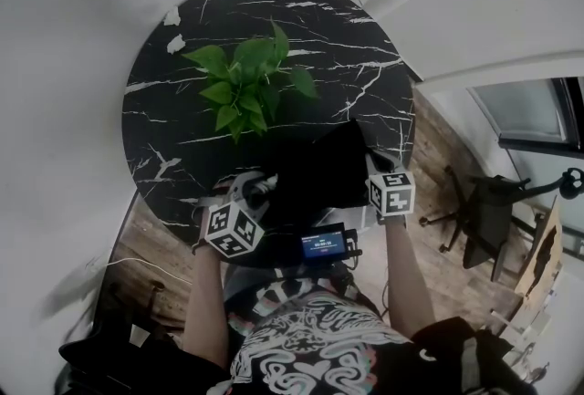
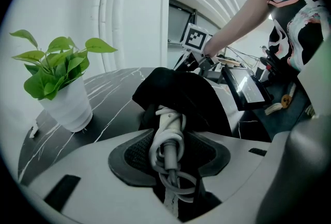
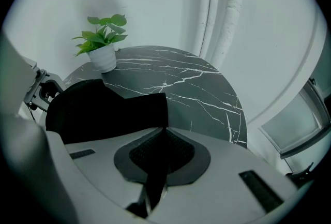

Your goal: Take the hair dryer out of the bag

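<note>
Now left hand-held gripper (image 2: 170, 141) clamps cord-wrapped hair dryer (image 2: 166, 116); right hand-held gripper (image 3: 164, 134) pinches black bag (image 3: 103, 109).

The person wears a black, white-swirled short-sleeved shirt (image 1: 310, 357); the left tool (image 2: 168, 141) and right tool (image 3: 163, 149) are pale grey with dark pads (image 2: 133, 153) and marker cubes (image 1: 234, 231).
</note>
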Available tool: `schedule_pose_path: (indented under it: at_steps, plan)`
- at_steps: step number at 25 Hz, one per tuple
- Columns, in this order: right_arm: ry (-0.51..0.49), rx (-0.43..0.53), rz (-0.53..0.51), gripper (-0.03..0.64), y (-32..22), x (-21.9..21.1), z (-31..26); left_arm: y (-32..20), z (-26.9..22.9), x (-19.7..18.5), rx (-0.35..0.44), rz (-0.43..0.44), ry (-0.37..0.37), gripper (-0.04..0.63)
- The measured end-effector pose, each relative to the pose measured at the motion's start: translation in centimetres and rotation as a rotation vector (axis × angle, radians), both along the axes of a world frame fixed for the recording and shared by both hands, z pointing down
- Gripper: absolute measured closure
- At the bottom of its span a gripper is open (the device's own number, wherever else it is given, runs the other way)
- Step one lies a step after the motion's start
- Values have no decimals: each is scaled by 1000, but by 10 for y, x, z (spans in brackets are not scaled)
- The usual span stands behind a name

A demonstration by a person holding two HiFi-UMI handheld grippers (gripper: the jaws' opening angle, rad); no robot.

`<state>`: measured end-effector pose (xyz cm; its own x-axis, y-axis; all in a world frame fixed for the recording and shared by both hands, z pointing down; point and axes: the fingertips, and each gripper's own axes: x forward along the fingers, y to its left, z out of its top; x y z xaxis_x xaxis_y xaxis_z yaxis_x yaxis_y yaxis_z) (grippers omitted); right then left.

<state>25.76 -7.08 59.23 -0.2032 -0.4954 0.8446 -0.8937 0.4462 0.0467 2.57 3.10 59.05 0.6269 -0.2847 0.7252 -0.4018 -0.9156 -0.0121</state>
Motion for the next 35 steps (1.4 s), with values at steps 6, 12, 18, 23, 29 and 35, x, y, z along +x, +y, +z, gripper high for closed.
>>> schedule_pose_path:
  at_steps: [6, 12, 18, 23, 29, 35]
  plan:
    - [10, -7, 25, 594, -1, 10, 2, 4, 2, -5, -10, 14, -4, 408]
    - [20, -12, 30, 594, 0, 10, 3, 7, 3, -8, -21, 13, -1, 408]
    - [33, -21, 40, 594, -1, 15, 5, 8, 4, -13, -27, 15, -6, 408]
    - [36, -30, 43, 594, 0, 13, 9, 10, 6, -19, -35, 8, -3, 408]
    - [45, -30, 41, 594, -4, 14, 9, 12, 5, -22, -37, 8, -2, 408]
    - [49, -36, 44, 594, -4, 14, 13, 14, 6, -27, -45, -1, 4, 410]
